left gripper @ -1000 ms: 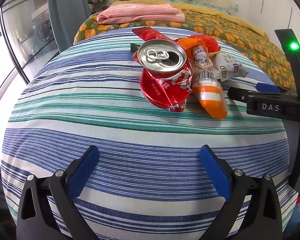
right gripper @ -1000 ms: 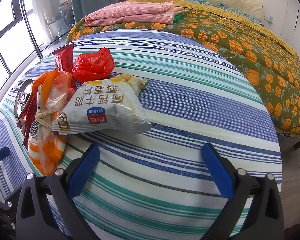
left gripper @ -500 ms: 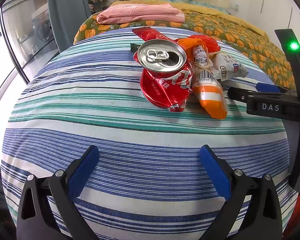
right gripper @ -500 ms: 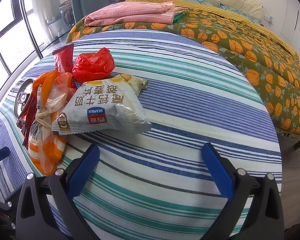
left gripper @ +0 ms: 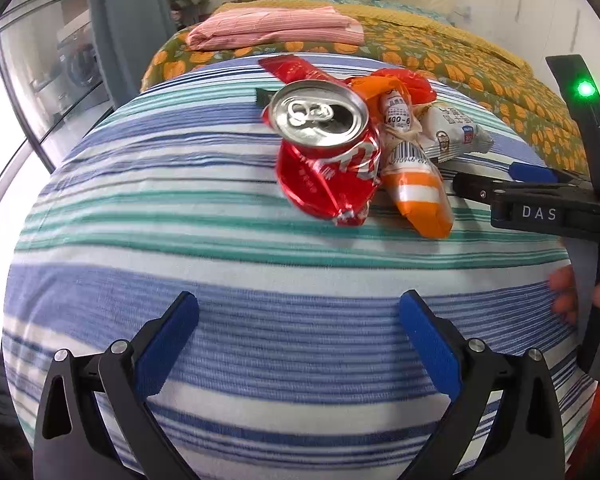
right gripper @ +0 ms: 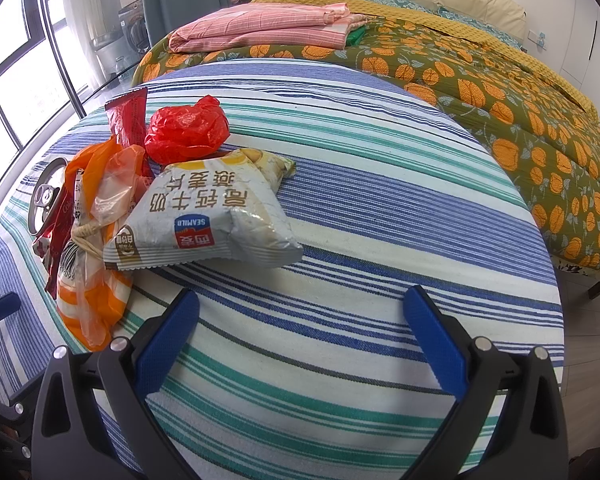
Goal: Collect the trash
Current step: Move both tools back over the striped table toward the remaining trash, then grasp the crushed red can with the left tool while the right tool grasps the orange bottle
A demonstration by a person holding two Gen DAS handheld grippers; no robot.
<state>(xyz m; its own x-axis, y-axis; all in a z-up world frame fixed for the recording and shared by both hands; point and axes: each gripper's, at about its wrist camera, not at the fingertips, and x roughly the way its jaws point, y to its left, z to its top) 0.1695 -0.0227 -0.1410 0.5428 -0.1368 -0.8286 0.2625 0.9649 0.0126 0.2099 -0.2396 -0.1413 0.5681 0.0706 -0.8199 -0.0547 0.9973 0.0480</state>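
**A:** Left wrist view: how far along is collecting?

**B:** Not begun, I judge. Crushed red can [left gripper: 326, 152], orange wrapper [left gripper: 418, 196] and white snack bag [right gripper: 208, 216] lie heaped mid-frame on the striped table [left gripper: 260, 320]. Left tool [left gripper: 298, 340] and right tool [right gripper: 302, 338] gape wide, holding nothing.

1. A crushed red soda can [left gripper: 327, 160] lies tilted, its silver top facing up.
2. An orange-and-white wrapper [left gripper: 418, 196] touches the can's right side.
3. A pale oatmeal packet [right gripper: 216, 220] rests flat beside it.
4. A crumpled red plastic bag [right gripper: 186, 130] sits behind the packet.
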